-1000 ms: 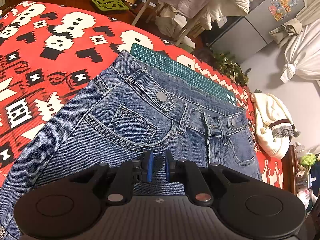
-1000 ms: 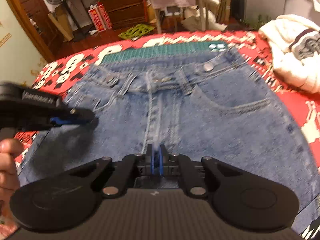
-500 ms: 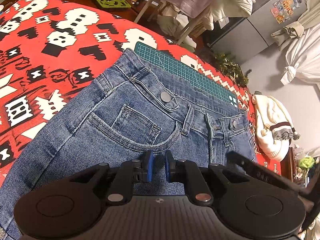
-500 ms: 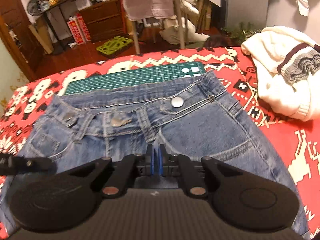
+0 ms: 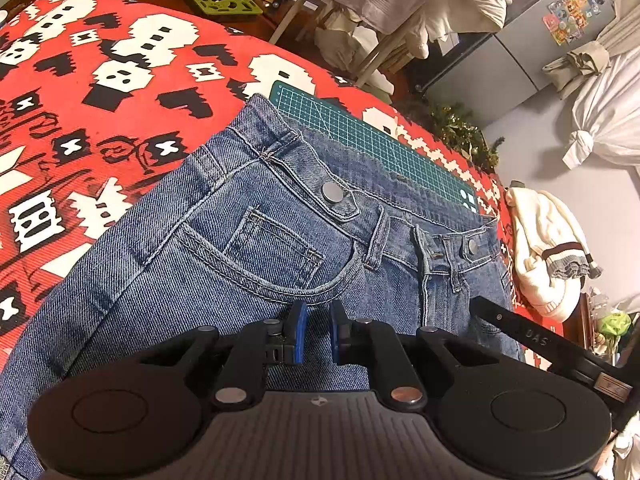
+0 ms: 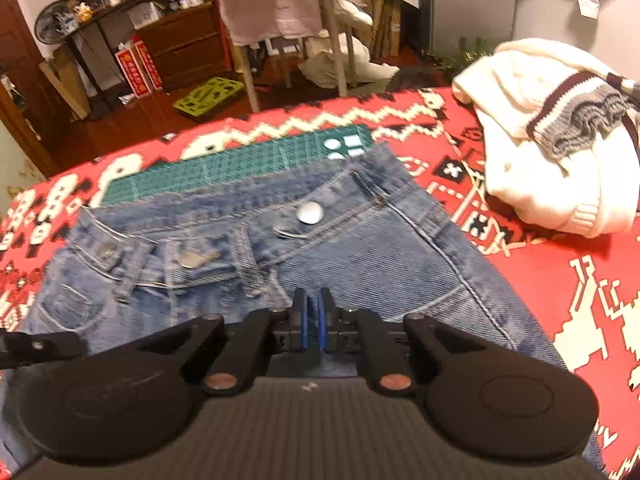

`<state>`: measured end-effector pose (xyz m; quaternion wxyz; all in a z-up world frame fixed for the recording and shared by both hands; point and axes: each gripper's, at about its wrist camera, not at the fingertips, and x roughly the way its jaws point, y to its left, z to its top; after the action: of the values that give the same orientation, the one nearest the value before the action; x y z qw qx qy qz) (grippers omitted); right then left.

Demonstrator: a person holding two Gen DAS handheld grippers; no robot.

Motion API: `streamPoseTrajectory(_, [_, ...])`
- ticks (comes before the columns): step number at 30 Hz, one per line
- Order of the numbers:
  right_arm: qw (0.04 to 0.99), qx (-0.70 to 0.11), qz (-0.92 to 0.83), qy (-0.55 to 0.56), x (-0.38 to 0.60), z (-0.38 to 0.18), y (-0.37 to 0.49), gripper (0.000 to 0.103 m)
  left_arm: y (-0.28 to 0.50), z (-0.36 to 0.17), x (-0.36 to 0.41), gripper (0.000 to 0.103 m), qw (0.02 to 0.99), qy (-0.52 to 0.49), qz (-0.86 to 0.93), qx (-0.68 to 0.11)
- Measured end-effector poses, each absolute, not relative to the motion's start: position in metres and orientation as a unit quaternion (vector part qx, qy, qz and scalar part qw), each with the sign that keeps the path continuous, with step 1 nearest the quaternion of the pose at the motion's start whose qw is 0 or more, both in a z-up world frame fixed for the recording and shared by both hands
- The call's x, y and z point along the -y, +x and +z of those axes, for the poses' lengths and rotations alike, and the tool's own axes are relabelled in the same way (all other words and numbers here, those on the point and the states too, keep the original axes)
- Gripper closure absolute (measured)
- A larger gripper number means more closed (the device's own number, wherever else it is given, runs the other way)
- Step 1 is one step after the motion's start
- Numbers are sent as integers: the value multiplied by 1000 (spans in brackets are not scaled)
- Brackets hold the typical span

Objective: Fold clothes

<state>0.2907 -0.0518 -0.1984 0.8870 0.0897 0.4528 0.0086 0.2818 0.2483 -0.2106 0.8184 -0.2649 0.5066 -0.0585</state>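
- The blue jeans [image 5: 248, 248] lie flat, front side up, on a surface covered by a red, white and black patterned cloth [image 5: 80, 80]; whether that surface is a desk or a bed cannot be told.
- The left gripper [image 5: 318, 334] hovers just over the denim below the curved front pocket [image 5: 272, 264], which lies directly ahead of its blue fingers [image 5: 298, 332].
- Those fingers stand a narrow gap apart with nothing between them; bare denim shows through the gap.
- The right gripper [image 6: 313, 326] sits over the jeans near the fly, its blue fingers [image 6: 303, 328] nearly closed, only a thin slit between them, and nothing is gripped.
- Ahead of the right fingers runs the waistband [image 6: 256, 220], with a silver snap button [image 6: 309, 213] just beyond and slightly to their right.
- In the left wrist view another snap button [image 5: 333, 192] sits ahead of the fingers on the waistband.
- A green cutting mat [image 5: 384, 148] lies beyond the waistband, partly tucked under the jeans.
- A cream knitted sweater [image 6: 548, 140] with a dark and grey striped cuff lies crumpled far ahead and right of the right fingers, apart from the jeans.
- The right wrist view is slightly blurred.
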Motion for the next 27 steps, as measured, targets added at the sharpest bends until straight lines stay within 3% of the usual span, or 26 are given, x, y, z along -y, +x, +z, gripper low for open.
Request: streamPoseTrajectory(27, [879,-446,-84,144,115,-204,406,98,283,-213,-249,92,818,-267,-60,-506])
